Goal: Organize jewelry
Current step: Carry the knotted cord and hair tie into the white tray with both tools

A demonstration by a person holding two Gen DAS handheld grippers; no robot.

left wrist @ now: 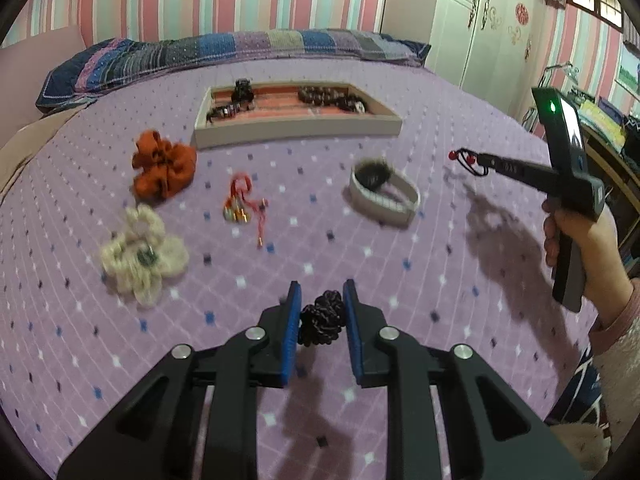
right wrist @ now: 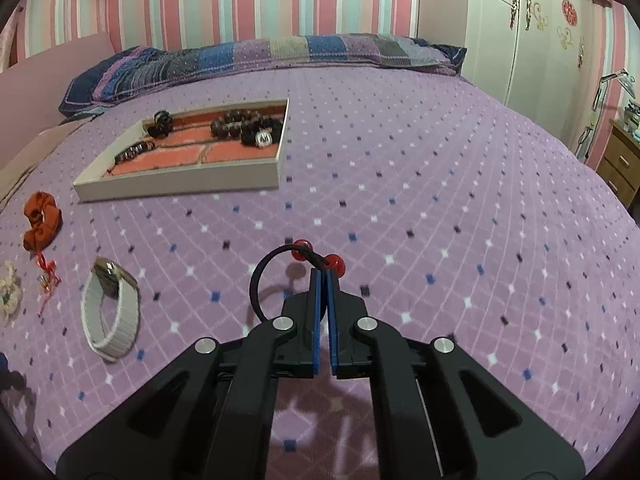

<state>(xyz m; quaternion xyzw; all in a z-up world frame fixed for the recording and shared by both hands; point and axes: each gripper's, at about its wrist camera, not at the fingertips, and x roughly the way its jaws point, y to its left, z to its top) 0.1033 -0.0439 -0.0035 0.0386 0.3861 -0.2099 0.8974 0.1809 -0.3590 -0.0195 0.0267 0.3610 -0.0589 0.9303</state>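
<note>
1. A few dark pieces already lie in the tray [left wrist: 298, 126] at the upper middle of the left wrist view; beads and a clip, as far as the blur lets me judge.
2. Left on the bed [left wrist: 400, 240]: orange scrunchie [left wrist: 164, 170], cream scrunchie [left wrist: 144, 256], red cord charm [left wrist: 244, 204], white bracelet [left wrist: 384, 196].
3. The left gripper [left wrist: 320, 312], bottom centre, squeezes a dark scrunchie [left wrist: 323, 318], its pads pressing both sides.
4. The right gripper [right wrist: 325, 280] is clamped on a red-beaded hair tie [right wrist: 280, 276], loop dangling at left.
5. Both point downward over the bed; a hand [left wrist: 576, 248] holds the right tool at the right edge.
</note>
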